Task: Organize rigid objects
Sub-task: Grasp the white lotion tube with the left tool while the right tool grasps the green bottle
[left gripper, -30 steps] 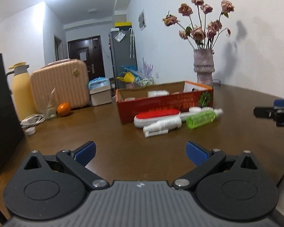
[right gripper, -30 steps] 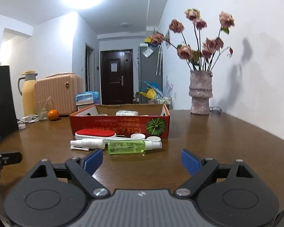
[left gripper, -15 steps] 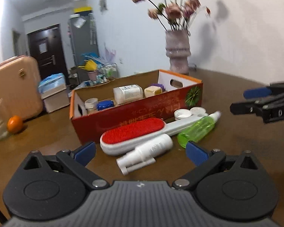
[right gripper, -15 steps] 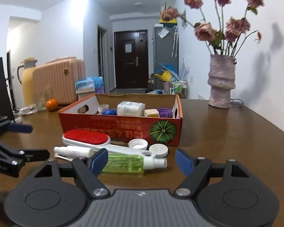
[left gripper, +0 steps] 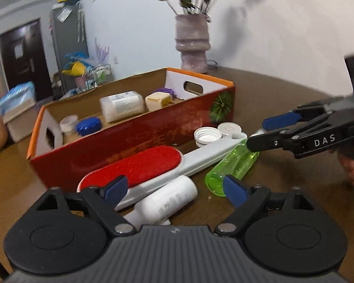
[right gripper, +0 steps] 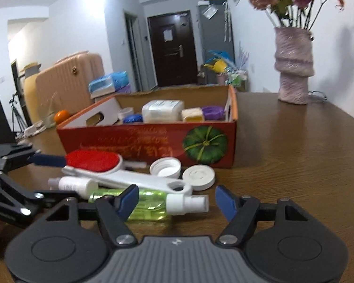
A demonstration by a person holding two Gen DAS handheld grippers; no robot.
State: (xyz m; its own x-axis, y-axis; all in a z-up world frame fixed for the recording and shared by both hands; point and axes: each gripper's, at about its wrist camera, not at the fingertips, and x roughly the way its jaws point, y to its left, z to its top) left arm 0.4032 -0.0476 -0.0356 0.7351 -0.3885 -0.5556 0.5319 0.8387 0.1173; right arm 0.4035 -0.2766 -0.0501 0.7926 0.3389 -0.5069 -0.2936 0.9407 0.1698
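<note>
In front of the red cardboard box lie a red lint brush, a white spray bottle, a green bottle and two white caps. My left gripper hangs low over the white bottle, jaws closing, and the bottle lies between the fingers without pad contact. My right gripper straddles the green bottle's white spray head, jaws closing, pads apart from it. The box holds a white jar, a blue lid and several small items.
A pink vase of dried flowers stands on the brown table behind and to the right of the box. Far left are a peach suitcase, a yellow thermos, an orange and a black box at the edge.
Both grippers have come forward and dipped toward the items in front of the box, and they now stand close on either side. The jaws of both are narrower than before.
</note>
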